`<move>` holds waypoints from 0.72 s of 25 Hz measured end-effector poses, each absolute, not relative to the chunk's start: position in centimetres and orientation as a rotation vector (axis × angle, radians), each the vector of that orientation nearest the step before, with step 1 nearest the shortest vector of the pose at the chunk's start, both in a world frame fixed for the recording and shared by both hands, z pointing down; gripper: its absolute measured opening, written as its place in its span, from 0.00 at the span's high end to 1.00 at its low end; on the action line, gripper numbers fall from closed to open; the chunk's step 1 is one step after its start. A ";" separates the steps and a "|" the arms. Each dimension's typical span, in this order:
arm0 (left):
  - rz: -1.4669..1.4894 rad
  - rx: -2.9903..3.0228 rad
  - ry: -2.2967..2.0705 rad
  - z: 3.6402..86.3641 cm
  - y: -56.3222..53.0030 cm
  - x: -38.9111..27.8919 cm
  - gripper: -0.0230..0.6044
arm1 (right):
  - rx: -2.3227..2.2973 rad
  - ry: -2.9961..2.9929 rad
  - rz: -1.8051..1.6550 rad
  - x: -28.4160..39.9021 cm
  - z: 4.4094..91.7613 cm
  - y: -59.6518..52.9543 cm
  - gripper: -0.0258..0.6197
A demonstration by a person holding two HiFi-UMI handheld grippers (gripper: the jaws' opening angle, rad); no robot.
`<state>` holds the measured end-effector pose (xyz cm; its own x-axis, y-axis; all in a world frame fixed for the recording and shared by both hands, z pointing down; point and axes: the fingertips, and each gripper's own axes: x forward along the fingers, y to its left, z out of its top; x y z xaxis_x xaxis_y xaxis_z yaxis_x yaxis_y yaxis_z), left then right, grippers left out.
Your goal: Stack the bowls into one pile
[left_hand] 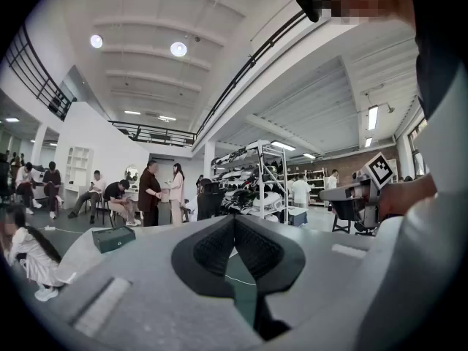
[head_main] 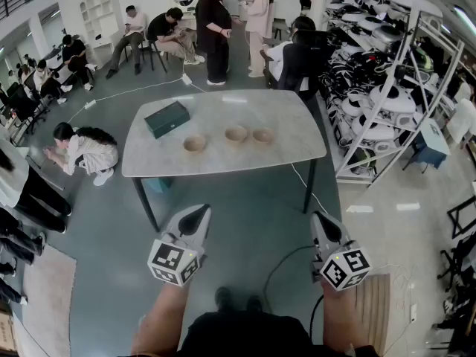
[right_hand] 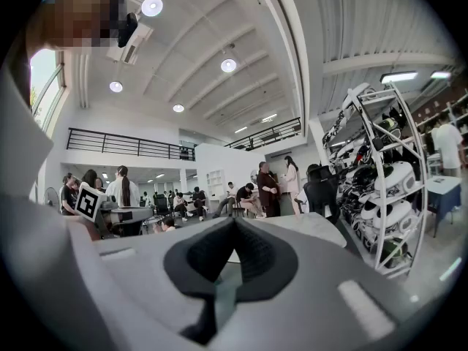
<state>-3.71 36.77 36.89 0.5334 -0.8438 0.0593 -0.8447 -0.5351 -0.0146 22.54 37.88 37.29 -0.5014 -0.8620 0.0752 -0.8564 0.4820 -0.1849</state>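
- Nothing is stacked yet: three bowls (head_main: 194,143) sit apart in a row on the worktop (head_main: 290,117), seemingly empty, though they're small from here.
- The left gripper (head_main: 201,214) and right gripper (head_main: 320,220) hang well short of it, jaws pressed together on nothing.

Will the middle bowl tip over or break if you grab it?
The middle bowl looks wooden, so it probably won't shatter. It sits low and wide on the table, so tipping seems unlikely.
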 end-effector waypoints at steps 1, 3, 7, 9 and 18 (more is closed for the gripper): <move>0.100 2.734 -1.500 36.8 36.6 -3.4 0.95 | -1.557 2.680 -0.306 22.9 37.2 37.8 0.96; 0.112 2.726 -1.489 36.6 36.2 -2.9 0.95 | -1.560 2.678 -0.298 23.6 36.9 37.7 0.96; 0.131 2.707 -1.484 36.7 36.2 -2.7 0.95 | -1.550 2.689 -0.282 23.8 36.5 37.8 0.96; 0.136 2.693 -1.484 37.0 36.5 -2.7 0.95 | -1.540 2.700 -0.271 23.6 36.4 38.0 0.96; 0.167 2.652 -1.508 37.7 37.2 -1.5 0.95 | -1.531 2.780 -0.181 23.8 36.5 38.3 0.96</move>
